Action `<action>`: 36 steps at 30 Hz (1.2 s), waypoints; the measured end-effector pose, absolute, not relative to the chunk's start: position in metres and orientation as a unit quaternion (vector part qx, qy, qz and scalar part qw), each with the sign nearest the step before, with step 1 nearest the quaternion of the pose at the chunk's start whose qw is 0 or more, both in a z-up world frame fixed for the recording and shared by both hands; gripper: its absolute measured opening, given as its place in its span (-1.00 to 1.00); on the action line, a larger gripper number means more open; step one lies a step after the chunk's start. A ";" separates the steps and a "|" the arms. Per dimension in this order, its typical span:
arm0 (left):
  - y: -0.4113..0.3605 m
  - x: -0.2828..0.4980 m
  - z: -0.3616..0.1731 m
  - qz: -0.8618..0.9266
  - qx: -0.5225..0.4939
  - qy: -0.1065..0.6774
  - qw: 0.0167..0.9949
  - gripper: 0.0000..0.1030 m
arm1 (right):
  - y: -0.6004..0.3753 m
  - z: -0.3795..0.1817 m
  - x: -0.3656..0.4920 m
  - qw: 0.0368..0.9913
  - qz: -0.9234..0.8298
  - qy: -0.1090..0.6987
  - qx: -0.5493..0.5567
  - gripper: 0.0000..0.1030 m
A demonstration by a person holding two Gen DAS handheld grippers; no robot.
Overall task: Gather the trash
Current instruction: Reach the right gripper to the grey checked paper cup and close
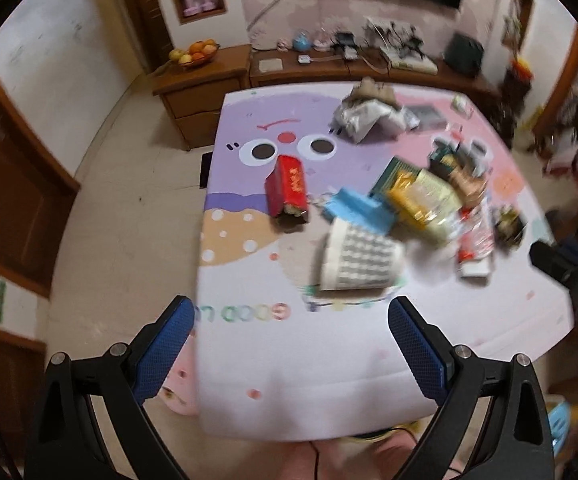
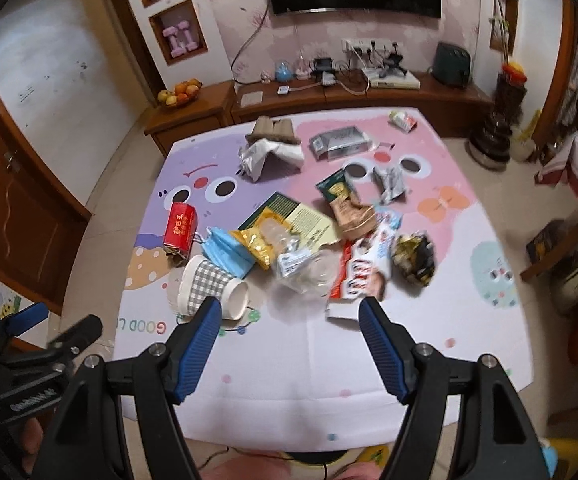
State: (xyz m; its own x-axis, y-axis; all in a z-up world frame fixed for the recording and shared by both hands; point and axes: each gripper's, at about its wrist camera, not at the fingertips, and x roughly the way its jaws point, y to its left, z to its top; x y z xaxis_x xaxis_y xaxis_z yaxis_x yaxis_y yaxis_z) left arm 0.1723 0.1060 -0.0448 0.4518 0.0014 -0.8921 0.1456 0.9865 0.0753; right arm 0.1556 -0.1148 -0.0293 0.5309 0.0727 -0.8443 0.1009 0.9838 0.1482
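Observation:
Trash lies scattered on a cartoon-printed play mat (image 2: 297, 364). A checked paper cup (image 2: 209, 284) lies on its side, with a red carton (image 2: 180, 226), a blue face mask (image 2: 225, 250), a yellow snack bag (image 2: 255, 246) and a clear plastic bottle (image 2: 309, 270) around it. My right gripper (image 2: 291, 310) hangs open above the mat's near part, nothing between its fingers. In the left wrist view my left gripper (image 1: 291, 312) is open and empty too, just short of the paper cup (image 1: 359, 260) and the red carton (image 1: 287, 190).
Further back on the mat lie a silver wrapper (image 2: 267, 156), a grey box (image 2: 339, 142), a brown paper bag (image 2: 355, 214) and a dark crumpled wrapper (image 2: 415, 258). A wooden cabinet (image 2: 329, 98) under a wall television stands behind. The left gripper's frame (image 2: 29, 352) shows at lower left.

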 end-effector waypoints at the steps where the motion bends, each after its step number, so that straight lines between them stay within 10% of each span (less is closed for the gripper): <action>1: 0.110 0.178 -0.052 -0.046 0.081 0.527 0.845 0.88 | -0.111 -0.033 0.157 0.869 -0.008 0.487 0.089 0.39; 36: 0.182 0.261 -0.160 -0.126 0.051 0.624 0.770 0.88 | 0.006 -0.179 0.280 0.742 0.221 0.629 -0.078 0.39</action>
State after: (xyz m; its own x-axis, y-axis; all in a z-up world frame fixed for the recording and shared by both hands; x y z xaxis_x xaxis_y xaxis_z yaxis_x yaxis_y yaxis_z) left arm 0.2612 0.1823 -0.1603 0.1902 -0.1295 -0.9732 0.2577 0.9631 -0.0778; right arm 0.2805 0.0063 -0.1793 0.1119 0.2289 -0.9670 -0.4253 0.8905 0.1615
